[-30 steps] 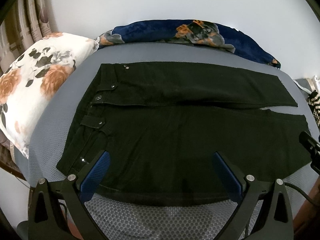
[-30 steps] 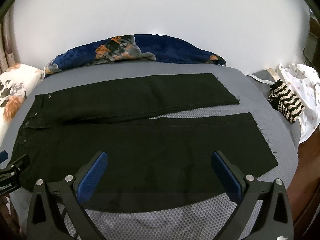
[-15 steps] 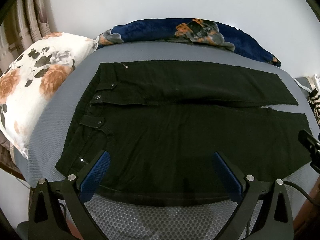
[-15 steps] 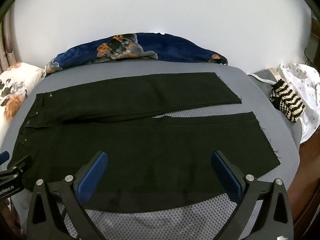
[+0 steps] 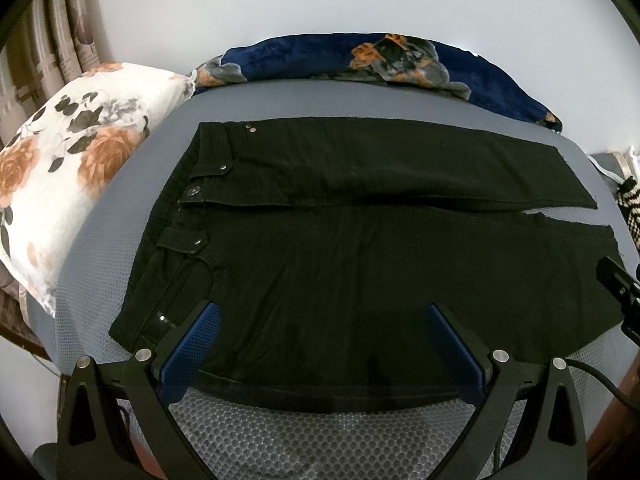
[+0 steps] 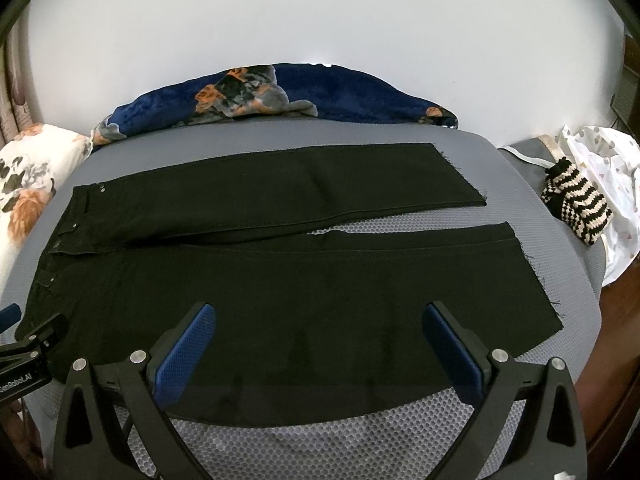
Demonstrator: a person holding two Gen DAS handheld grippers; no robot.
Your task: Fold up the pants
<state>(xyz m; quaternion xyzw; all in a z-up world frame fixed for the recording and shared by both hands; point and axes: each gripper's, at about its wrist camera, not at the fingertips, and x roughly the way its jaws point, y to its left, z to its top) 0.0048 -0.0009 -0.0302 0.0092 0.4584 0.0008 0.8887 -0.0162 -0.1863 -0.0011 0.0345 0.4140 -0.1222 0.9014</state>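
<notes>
Black pants (image 5: pixel 360 248) lie flat and spread on the grey mesh bed (image 5: pixel 248 436), waistband at the left, both legs running right side by side. They also show in the right wrist view (image 6: pixel 304 272). My left gripper (image 5: pixel 320 316) is open and empty, hovering over the near edge of the near leg by the waist end. My right gripper (image 6: pixel 318 316) is open and empty over the near edge of the near leg, toward the hem end. The right gripper shows at the right edge of the left wrist view (image 5: pixel 620 292).
A floral white pillow (image 5: pixel 68 168) lies left of the waistband. A navy floral blanket (image 6: pixel 276 96) lies along the wall behind the pants. A striped knit item (image 6: pixel 576 204) and white cloth (image 6: pixel 612 184) sit at the bed's right edge.
Both grippers have drifted slightly; the view of the pants shifts a little. The pants have not moved and both grippers stay open.
</notes>
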